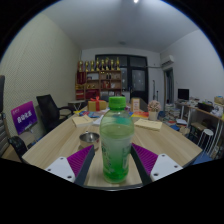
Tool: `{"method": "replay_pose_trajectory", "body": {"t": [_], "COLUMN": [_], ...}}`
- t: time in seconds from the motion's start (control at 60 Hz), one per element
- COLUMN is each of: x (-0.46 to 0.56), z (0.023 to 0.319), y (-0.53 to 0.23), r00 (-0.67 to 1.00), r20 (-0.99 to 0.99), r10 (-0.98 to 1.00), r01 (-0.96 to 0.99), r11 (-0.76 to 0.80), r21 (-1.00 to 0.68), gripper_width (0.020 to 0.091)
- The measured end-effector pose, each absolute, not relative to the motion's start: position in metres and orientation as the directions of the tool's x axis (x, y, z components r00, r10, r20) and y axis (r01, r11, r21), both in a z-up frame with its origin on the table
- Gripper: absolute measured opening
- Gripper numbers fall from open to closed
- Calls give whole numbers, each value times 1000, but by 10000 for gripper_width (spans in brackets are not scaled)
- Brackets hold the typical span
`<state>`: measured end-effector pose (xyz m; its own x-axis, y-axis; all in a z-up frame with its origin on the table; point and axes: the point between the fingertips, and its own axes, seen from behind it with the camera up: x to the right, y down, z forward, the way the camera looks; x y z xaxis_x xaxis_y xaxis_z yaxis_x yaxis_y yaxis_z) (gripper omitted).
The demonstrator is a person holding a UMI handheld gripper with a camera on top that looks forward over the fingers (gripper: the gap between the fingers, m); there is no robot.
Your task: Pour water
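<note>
The claw grips a clear plastic bottle with a green cap and greenish liquid, its purple pads pressing both sides. The bottle stands upright between the fingers above the long pale wooden surface. A small metal bowl sits just left of the bottle.

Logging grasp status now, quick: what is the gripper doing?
Hand-held gripper: shut on the green-capped bottle, both pads against its sides.
</note>
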<state>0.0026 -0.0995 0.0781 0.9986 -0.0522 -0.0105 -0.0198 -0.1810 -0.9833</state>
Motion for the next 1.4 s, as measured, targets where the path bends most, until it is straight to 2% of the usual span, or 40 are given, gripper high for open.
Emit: {"method": "replay_pose_trajectory", "body": {"t": [0.067,0.15,0.267,0.283,0.333,0.467,0.533,0.617,0.65,0.683,0.733,0.8,0.9,0.917,1.0,1.183,1.2,1.3,1.317,1.333,1.4], "x": [3,10,16,16,17,13,27,55,61,71,84,77,64,69,59,33,39,41,33,38,37], "z": [76,70,68,68,68,64,76,100,106,124,139,154,163,174,180,181,190,178,164,171,162], "y": [-85,-72,-73,-73,-73,-68,-63,-43,-29,-24,-2,10,40,35,43,41,36,24,17,25,17], "r00": [998,994,990,990,989,996,994,937,874,776,575,277,-150,-219,-452,-678,-689,-718,-718,-726,-717], "r20": [-14,8,-40,-44,-49,-6,88,347,485,631,817,956,978,964,880,728,717,687,688,677,686], "r10": [-62,-113,-137,-137,-136,-90,-59,-39,-34,2,49,102,144,149,145,100,106,112,111,117,120], "r01": [-24,-11,-63,-67,-74,-28,67,321,454,601,792,939,971,959,879,730,721,693,693,685,695], "r11": [-177,-171,-168,-171,-179,-250,-285,-298,-300,-303,-283,-242,-164,-147,-96,-16,-5,23,22,36,51], "r21": [-984,-985,-984,-983,-981,-968,-956,-899,-839,-739,-541,-246,173,240,468,683,693,721,720,728,717], "gripper_width": [778,505,497,463,465,403,386,362,362,362,363,363,363,360,362,364,364,367,361,368,366]}}
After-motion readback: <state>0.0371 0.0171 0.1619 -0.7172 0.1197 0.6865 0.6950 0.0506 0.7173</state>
